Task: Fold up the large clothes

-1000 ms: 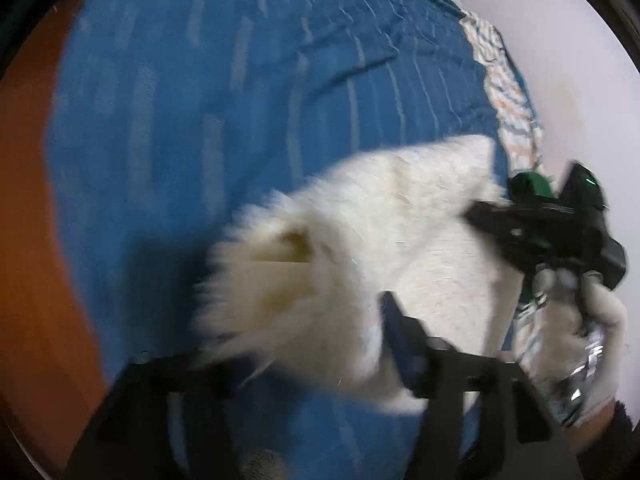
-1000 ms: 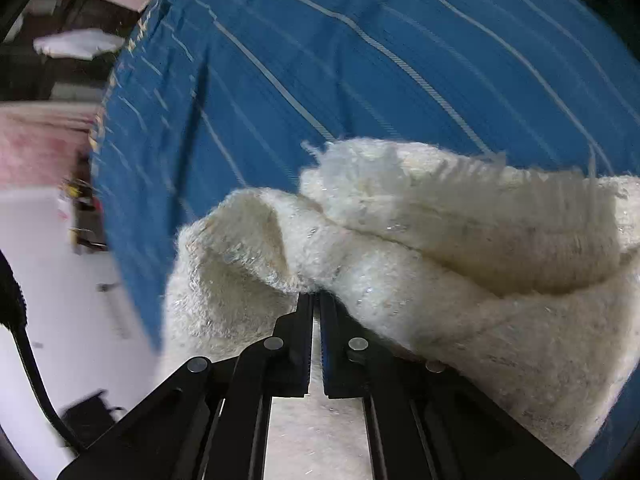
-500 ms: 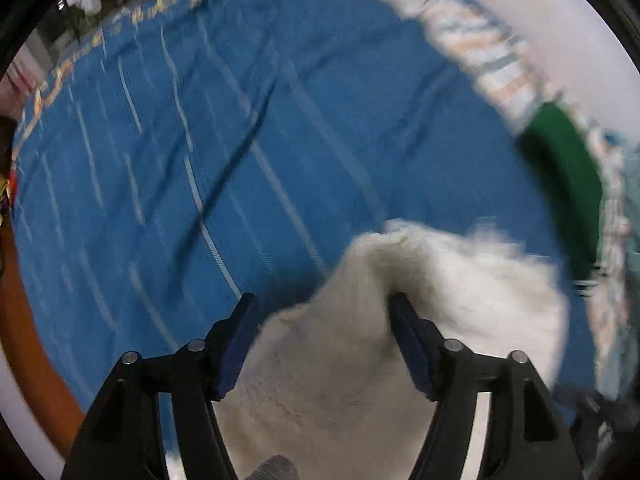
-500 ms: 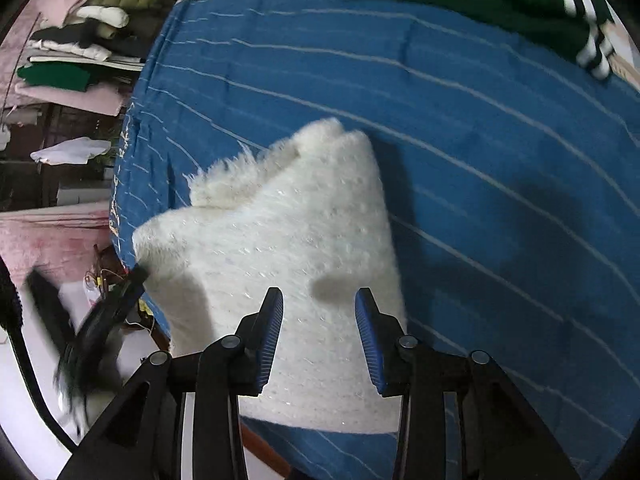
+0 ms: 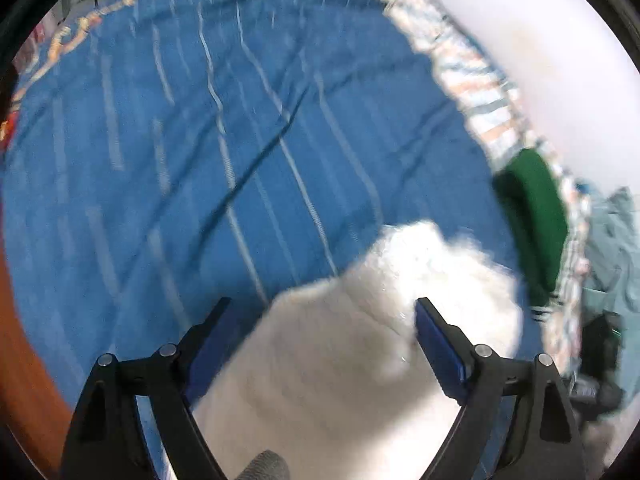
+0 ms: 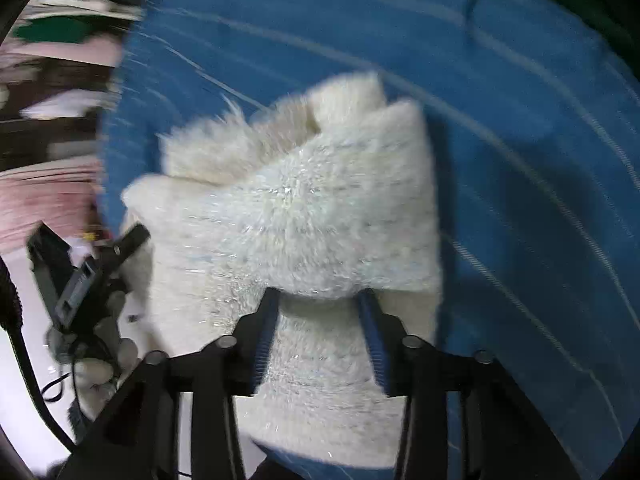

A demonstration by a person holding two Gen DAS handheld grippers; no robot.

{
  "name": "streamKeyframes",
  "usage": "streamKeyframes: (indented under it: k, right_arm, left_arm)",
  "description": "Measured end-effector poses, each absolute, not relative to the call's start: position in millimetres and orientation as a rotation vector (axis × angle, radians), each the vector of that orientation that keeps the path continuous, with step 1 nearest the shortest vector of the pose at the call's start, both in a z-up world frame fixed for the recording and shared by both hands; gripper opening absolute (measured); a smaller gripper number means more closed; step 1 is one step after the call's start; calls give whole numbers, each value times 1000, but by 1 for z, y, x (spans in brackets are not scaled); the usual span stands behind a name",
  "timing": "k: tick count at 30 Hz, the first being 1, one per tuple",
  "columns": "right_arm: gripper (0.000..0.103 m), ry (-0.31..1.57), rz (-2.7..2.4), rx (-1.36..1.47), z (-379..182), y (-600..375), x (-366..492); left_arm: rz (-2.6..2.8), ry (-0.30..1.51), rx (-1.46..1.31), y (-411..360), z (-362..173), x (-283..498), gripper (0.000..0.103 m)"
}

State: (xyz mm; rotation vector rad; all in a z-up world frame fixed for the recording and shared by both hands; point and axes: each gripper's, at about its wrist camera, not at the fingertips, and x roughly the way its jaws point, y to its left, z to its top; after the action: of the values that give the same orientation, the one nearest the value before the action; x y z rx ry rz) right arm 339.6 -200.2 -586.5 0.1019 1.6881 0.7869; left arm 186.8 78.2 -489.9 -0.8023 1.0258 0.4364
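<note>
Lying folded on the blue bedspread (image 6: 540,128), the white fuzzy sweater (image 6: 304,208) is being straddled by both open claws.
Nothing is being gripped: right gripper (image 6: 320,300) is being held nearer, sweater directly ahead, long axis running away; left gripper (image 5: 322,308) is being held wider.

white sweater (image 5: 360,360) cut off at lower edge, green garment (image 5: 536,216) motion-blurred

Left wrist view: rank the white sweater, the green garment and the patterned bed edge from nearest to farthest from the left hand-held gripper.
1. White sweater, between the open fingers of the left hand-held gripper.
2. Green garment, off to the right.
3. Patterned bed edge, upper right, by the wall.
</note>
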Motion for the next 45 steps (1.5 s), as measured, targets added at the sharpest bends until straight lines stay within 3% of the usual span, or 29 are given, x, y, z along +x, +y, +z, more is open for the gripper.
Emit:
streamKeyframes:
  k: [1, 4, 9, 15, 17, 18, 21, 25, 26, 27, 35, 45]
  right_arm:
    - [82, 1666, 793, 119, -583, -213, 341]
    - [82, 1674, 840, 216, -598, -250, 344]
    - [82, 1780, 950, 470, -656, -281, 337]
    - [83, 1829, 1152, 664, -706, -248, 322]
    - [87, 1830, 1195, 690, -714, -231, 321]
    - [88, 1837, 1205, 678, -716, -223, 322]
    - [89, 1819, 1242, 670, -715, -201, 323]
    - [84, 1731, 1234, 670, -710, -172, 317]
    - [69, 1711, 1222, 716, -708, -171, 316]
    - [63, 1691, 1208, 770, -705, -172, 315]
    - [58, 1531, 1183, 989, -649, -164, 312]
    - [58, 1257, 1030, 1075, -538, -228, 420]
  left_arm:
    - [455, 1015, -803, 71, -480, 171, 88]
    - [518, 1001, -880, 46, -471, 122, 88]
    - [562, 1034, -1135, 13, -525, 82, 88]
    - [542, 826, -1286, 26, -569, 105, 84]
    - [559, 758, -1288, 39, -571, 114, 58]
    - [547, 749, -1296, 45, -571, 119, 34]
    - [512, 733, -1263, 61, -568, 133, 26]
    - [462, 759, -1206, 85, -554, 139, 23]
    - [448, 759, -1192, 91, -548, 139, 22]
    - [429, 760, -1183, 97, -543, 147, 21]
    - [250, 776, -1113, 141, -480, 188, 21]
    - [-92, 774, -980, 128, -396, 389, 21]
